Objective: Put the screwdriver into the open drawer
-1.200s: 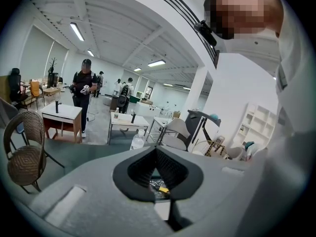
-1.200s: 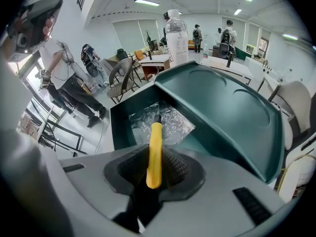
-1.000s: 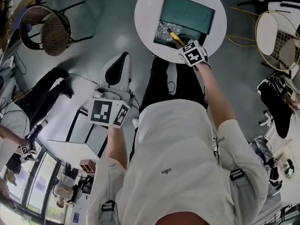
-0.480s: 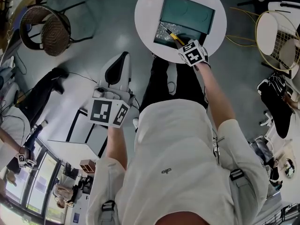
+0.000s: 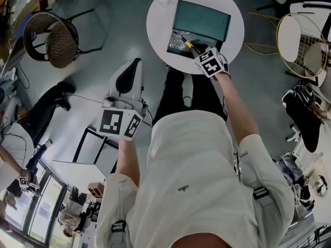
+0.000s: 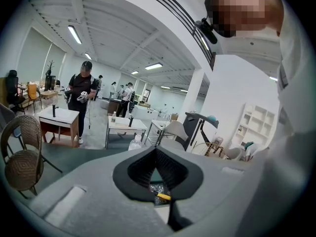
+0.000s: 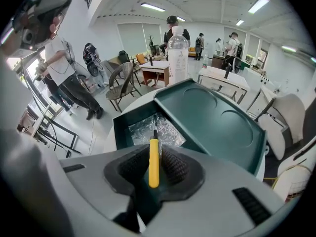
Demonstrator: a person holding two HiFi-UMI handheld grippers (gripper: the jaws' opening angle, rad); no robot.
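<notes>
Open-plan office, grey floor; round white table (image 5: 155,19) carrying 1 dark green cabinet (image 7: 217,117).
- 1 open drawer (image 7: 121,127), pulled out toward the person, lined with crinkled silvery film (image 7: 148,130).
- 1 yellow-handled screwdriver (image 7: 154,164): handle pinched between the 2 pads of the right gripper (image 7: 154,157), metal tip pointing over the film inside the open drawer; contact with the film cannot be told.
- 1 left gripper (image 6: 156,152): held low at the person's side, well apart from the table, jaws pressed together with nothing between them.
- 1 clear plastic bottle (image 7: 177,53), upright on the table beyond the cabinet.
- 1 brown wicker chair (image 5: 54,35), off to the left.
</notes>
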